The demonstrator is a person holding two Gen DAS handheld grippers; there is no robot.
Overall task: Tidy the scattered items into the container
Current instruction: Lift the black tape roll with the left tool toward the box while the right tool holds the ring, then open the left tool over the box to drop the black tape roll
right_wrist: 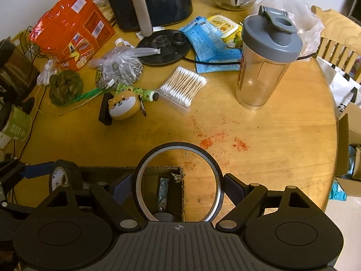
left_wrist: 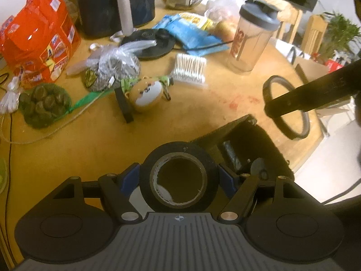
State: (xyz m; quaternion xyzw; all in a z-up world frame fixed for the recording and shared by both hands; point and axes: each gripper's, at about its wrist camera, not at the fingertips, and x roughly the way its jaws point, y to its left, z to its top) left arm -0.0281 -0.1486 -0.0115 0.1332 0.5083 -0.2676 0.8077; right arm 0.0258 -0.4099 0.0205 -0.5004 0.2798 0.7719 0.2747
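Left tool [left_wrist: 179, 176] pinches tape roll [left_wrist: 180, 155], right tool [right_wrist: 178, 186] ring [right_wrist: 178, 180], above cluttered wooden table [right_wrist: 270, 135].

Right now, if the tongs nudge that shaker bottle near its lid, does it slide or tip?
Probably tips. The shaker stands upright, tall over a narrower base, and looks empty, so likely light. Its clear wall looks like smooth, stiff plastic, so the tongs may slip. Once over, it would likely roll across the table.
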